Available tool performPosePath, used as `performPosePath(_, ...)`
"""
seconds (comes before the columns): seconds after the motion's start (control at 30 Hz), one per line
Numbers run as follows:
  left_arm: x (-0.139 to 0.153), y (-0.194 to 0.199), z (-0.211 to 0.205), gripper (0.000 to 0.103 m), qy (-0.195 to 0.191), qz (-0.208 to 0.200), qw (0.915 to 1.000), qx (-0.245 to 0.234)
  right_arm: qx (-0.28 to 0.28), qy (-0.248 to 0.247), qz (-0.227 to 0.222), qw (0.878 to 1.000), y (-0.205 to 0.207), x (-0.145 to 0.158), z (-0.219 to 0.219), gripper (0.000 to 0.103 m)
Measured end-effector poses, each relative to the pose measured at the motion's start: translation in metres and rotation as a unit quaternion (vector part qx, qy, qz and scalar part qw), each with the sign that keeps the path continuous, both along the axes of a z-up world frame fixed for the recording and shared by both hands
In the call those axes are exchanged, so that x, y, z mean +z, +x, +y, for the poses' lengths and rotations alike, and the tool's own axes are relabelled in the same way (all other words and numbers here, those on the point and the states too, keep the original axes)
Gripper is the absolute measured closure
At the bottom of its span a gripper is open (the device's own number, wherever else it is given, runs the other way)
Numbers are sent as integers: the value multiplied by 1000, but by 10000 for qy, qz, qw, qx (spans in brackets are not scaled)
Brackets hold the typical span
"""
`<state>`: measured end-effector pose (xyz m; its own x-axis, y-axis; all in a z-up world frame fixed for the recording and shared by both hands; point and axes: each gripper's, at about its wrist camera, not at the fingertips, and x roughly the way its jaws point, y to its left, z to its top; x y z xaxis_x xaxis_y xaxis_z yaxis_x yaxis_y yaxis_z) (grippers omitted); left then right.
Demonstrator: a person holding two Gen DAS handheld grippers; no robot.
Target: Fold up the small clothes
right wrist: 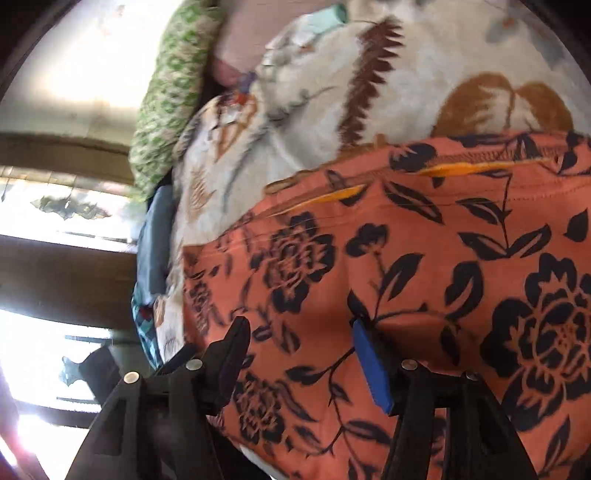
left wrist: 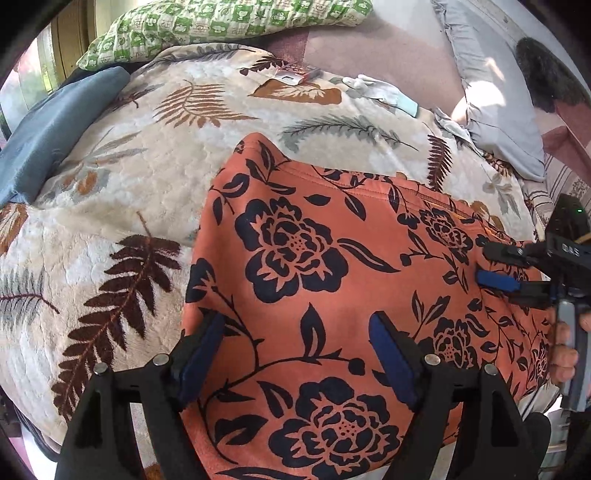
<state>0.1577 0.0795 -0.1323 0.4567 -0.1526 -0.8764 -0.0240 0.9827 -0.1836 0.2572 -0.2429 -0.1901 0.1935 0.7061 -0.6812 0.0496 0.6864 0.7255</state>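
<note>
Left wrist view looks down on an orange garment (left wrist: 314,288) printed with dark flowers, spread flat across a leaf-patterned blanket (left wrist: 122,192) on the bed, probably so that its edges lie square before any fold is made. The left claw (left wrist: 297,354) hangs over the near part of the cloth with its blue pads standing wide apart and nothing pinched between them; it seems parked there to be ready to pin or lift the near hem. At the right edge of that view the right claw (left wrist: 487,264) reaches in sideways over the garment's seamed side, a hand (left wrist: 563,354) on its grip, and its two fingers stand apart with no fabric drawn up between them. Right wrist view, blurred with motion, agrees: the right claw (right wrist: 295,345) shows a clear gap between its jaws, the orange cloth lying flat beneath and beyond them, so I judge it open and not holding. A stitched hem with a yellow lining showing (right wrist: 454,168) runs along the garment's far edge, near the blanket. Green patterned pillow (left wrist: 221,26) and grey-blue cushion (left wrist: 55,140) sit well away at the head of the bed, leaving room to work. No fold appears made yet.
</note>
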Motion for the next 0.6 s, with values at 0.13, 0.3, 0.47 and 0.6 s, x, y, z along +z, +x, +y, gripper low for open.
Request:
performPosePath(0.13, 4, -8, 5, 22, -31, -66, 10000, 18, -1159, 250, -143, 9929, 12, 6, -22, 42)
performPosePath(0.3, -13, -8, -6, 20, 134, 65, 9998, -115, -709, -599, -273, 9953, 10, 1, -18, 43)
performPosePath(0.47, -3, -19, -13, 20, 286, -101, 9992, -266, -1032, -195, -802, 9912, -14, 39, -33, 36)
performPosePath(0.6, -10, -22, -18, 20, 148, 119, 9995, -237, -1137, -654, -307, 9909, -20, 5, -61, 33)
